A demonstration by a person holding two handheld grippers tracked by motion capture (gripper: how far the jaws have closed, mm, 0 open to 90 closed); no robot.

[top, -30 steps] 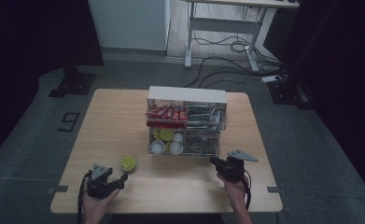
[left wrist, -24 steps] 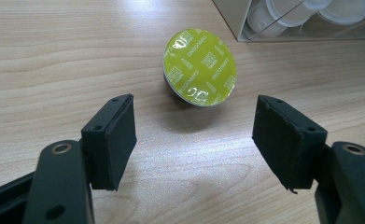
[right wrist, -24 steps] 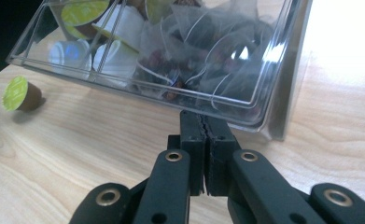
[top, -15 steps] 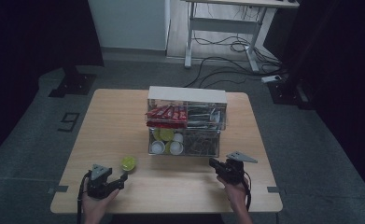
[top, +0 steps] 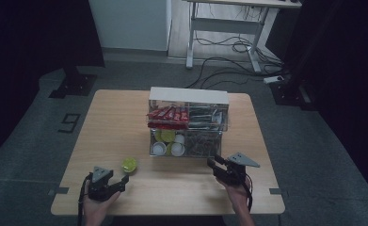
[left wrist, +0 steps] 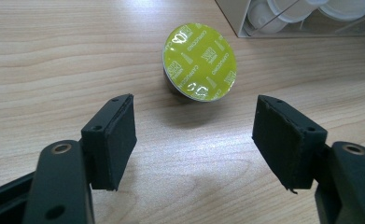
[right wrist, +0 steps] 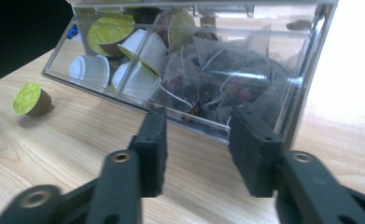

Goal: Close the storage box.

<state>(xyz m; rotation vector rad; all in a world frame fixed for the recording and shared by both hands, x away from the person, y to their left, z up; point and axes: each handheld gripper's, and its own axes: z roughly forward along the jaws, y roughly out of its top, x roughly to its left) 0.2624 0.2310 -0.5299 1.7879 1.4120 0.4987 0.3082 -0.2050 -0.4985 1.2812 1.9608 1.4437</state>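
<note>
High view: a wooden worktop (top: pixel 116 122) stands on a grey floor, with a clear two-tier organiser box (top: pixel 188 122) at its middle. The upper tier carries red sachets (top: pixel 167 114) on the left; the lower tier has pods, green and white, on the left and tea bags on the right. A lone green-lidded coffee pod (top: pixel 129 164) lies on the bare wood in front of the box's left end, apart from it. The left gripper (top: pixel 119 181), held in a hand (top: pixel 96 209) at the near edge, points toward that pod from just beside it. The right gripper (top: pixel 213 165), in the other hand (top: pixel 238 200), sits near the box's front right corner.

Left gripper view: the jaws are spread wide with nothing between them. The coffee pod (left wrist: pixel 199 62) lies tipped on its side just beyond the fingertips (left wrist: pixel 116 135), its shiny green foil lid turned to the camera and printed with small lettering. A corner of the organiser box (left wrist: pixel 283 28) with white pods shows at upper right.

Right gripper view: the jaws stand part-way open, empty, close to the box's lower front wall (right wrist: pixel 208 123). Behind the clear wall lie mesh tea bags (right wrist: pixel 227 84) on the right and white and green pods (right wrist: pixel 124 51) on the left. The loose coffee pod (right wrist: pixel 31 100) rests on the wood far to the left.
</note>
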